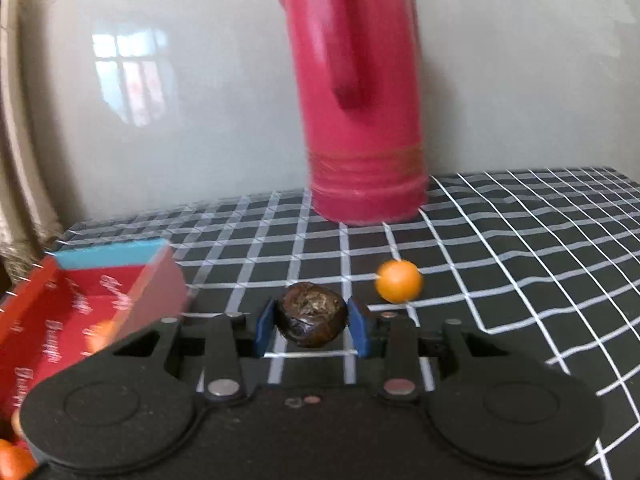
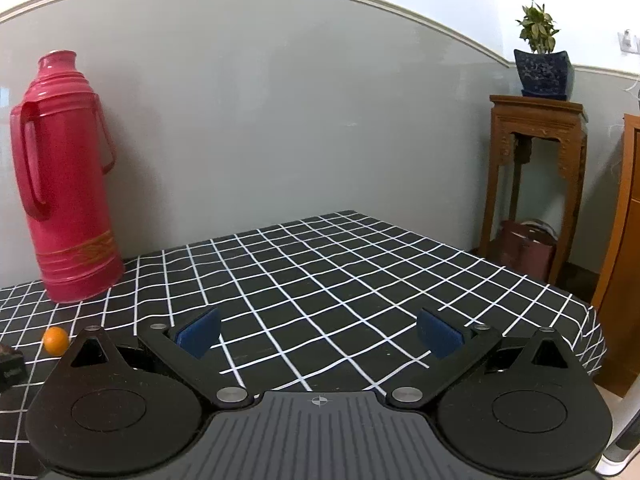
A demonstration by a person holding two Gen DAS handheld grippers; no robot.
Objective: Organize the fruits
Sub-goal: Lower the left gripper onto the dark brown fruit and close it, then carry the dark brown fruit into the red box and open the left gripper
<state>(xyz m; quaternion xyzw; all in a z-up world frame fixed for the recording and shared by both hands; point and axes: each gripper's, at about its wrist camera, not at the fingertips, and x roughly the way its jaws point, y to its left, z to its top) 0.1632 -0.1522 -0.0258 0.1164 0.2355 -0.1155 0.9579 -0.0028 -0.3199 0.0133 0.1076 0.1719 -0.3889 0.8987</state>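
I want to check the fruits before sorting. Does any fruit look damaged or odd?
Yes. The fruit between the left gripper's pads is dark brown and wrinkled, as if dried or spoiled; blur hides which. The small orange beyond it on the cloth looks smooth and sound.

Left gripper (image 1: 312, 326): tilted down toward the table, blue pads (image 1: 265, 334) pressed on either side of a dark round fruit (image 1: 313, 320), jaws drawn in narrow. View blurred. Right gripper (image 2: 318, 334): also angled down, jaws spread wide, blue pads (image 2: 200, 334) well apart, nothing between them, hanging over the table's near part. No hand or sleeve visible.
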